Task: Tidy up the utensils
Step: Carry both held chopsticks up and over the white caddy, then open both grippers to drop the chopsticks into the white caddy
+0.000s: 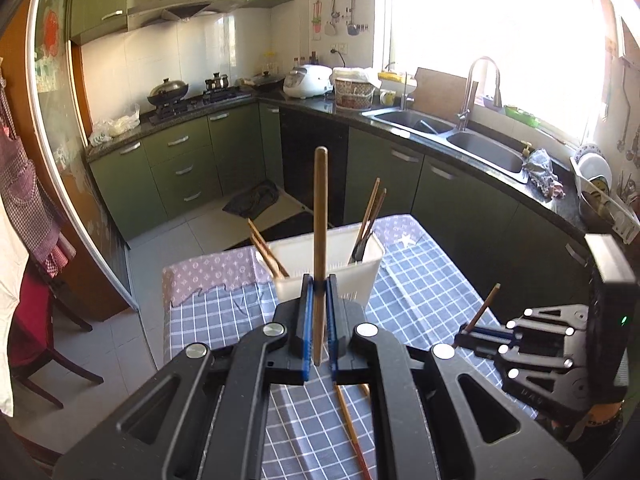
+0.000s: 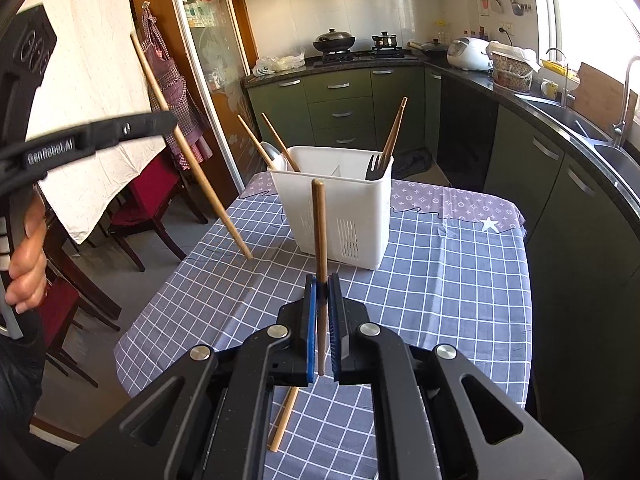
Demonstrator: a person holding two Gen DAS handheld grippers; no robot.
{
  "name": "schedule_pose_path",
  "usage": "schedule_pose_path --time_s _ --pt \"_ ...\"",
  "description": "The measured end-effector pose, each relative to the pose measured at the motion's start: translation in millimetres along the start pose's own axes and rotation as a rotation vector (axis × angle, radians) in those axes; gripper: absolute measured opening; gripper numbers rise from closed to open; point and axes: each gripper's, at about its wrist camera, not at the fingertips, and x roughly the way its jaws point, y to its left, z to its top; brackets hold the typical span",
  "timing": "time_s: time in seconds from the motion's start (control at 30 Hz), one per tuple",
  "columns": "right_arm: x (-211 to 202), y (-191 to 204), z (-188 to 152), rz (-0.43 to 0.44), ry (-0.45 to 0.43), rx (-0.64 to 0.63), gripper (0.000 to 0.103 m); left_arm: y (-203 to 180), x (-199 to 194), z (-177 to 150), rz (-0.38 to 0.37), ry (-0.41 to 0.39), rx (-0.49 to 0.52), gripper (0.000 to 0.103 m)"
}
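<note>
Standing chopstick (image 1: 320, 240) between hand-held gripper (image 1: 319, 286) pads

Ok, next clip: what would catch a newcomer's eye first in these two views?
Probably the two wooden chopsticks held upright, one clamped in the left gripper and one in the right gripper, both above the checked tablecloth. Just behind them stands the white utensil holder with chopsticks and a black fork sticking out. One more loose chopstick lies on the cloth near the table's front edge.
</note>
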Motion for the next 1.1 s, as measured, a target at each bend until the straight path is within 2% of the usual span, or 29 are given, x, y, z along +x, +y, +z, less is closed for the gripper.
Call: schedule_pose_path --time_s 0.23,0.4,0.57,0.87,0.97,1.1 --pt "-5 -4 19 0.010 -0.027 -0.003 0.007 0 -3 58 0.018 -0.113 -0.014 0.006" --pt "-22 1 39 0.011 -0.075 -0.029 0.007 5 32 73 0.059 -0.115 -0.035 0.006" --pt "-42 8 64 0.004 -0.136 -0.055 0.007 13 74 66 0.089 -0.076 -0.054 0.006" --pt "-66 6 123 0.011 -0.243 -0.034 0.007 19 124 31 0.076 0.050 -0.044 0.006" --pt "-66 2 143 0.021 -0.273 -0.009 0.007 18 132 18 0.071 0.084 -0.038 0.006" --pt "-55 -5 167 0.011 -0.303 0.025 0.007 21 127 12 0.056 0.085 -0.040 0.006"
